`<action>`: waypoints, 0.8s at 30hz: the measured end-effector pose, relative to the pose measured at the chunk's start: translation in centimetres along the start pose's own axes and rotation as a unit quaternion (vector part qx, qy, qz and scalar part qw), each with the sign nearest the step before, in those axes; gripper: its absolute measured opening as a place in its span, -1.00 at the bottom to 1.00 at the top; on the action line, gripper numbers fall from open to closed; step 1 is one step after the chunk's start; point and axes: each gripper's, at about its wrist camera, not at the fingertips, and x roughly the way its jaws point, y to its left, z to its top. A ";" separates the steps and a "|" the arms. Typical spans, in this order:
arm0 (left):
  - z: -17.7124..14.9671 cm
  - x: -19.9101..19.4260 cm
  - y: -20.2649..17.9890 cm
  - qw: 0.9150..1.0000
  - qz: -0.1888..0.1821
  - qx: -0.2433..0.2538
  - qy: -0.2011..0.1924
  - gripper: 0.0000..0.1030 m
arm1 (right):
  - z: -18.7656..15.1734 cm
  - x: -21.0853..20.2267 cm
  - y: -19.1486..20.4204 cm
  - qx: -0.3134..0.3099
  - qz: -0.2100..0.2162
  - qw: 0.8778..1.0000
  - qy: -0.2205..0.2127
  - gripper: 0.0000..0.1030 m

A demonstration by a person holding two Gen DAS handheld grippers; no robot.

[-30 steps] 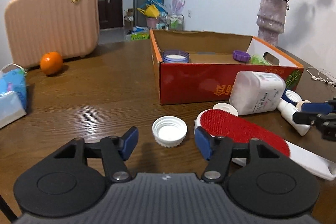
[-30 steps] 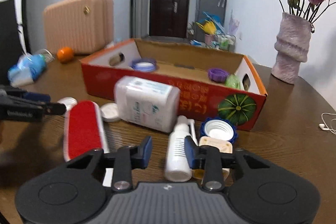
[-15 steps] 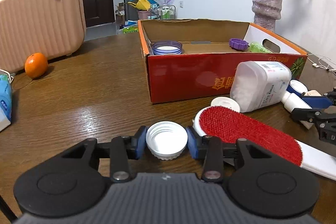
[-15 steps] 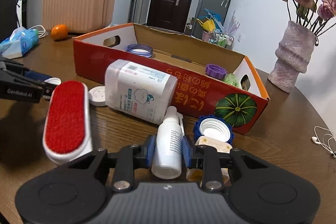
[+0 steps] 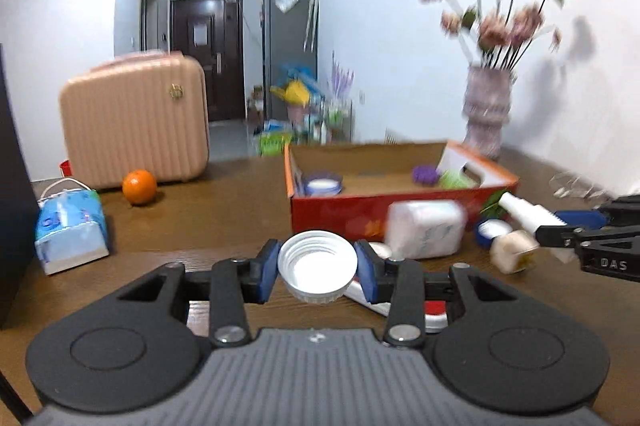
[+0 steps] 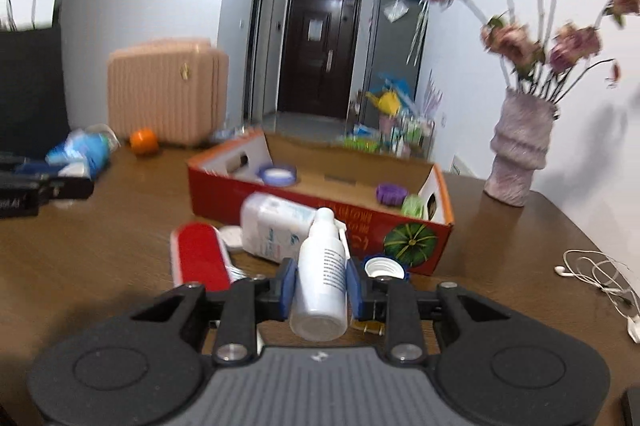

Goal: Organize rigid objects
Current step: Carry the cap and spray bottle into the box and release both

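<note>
The brown wooden table point(image 6: 100, 246) carries everything. On it stands a red cardboard box point(image 6: 320, 210) with a printed pumpkin picture and white characters that are too blurred to read; inside lie a purple-rimmed lid point(image 6: 277, 173) and a purple cap point(image 6: 390, 192). In front of the box lie a large white bottle point(image 6: 276, 226), its blue label not readable, and a red lint brush point(image 6: 200, 256). The right gripper point(image 6: 320, 286) is clenched on a small white spray bottle point(image 6: 322, 266) whose small black print cannot be read. The left gripper point(image 5: 318, 268) grips a white screw cap point(image 5: 317, 266), raised above the table before the box. In the left view, the right gripper's arm shows the letters "DAS".
</note>
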 end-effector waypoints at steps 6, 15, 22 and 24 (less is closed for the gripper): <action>-1.1 -7.6 -1.5 0.999 -0.018 -0.034 -0.038 -0.22 | -1.0 -6.0 0.7 0.022 0.016 0.999 -0.032 -0.49; -3.3 -12.0 -2.6 0.998 -0.025 -0.045 -0.044 -0.22 | -2.9 -9.0 0.7 0.048 0.026 0.998 -0.033 -0.49; -2.6 -10.3 -2.7 0.998 -0.034 -0.046 -0.039 -0.22 | -1.3 -7.2 -0.7 0.051 0.029 0.998 -0.037 -0.49; -1.7 -9.0 -2.7 0.997 -0.041 -0.044 -0.038 -0.22 | 0.1 -5.6 -1.6 0.050 0.033 0.997 -0.038 -0.49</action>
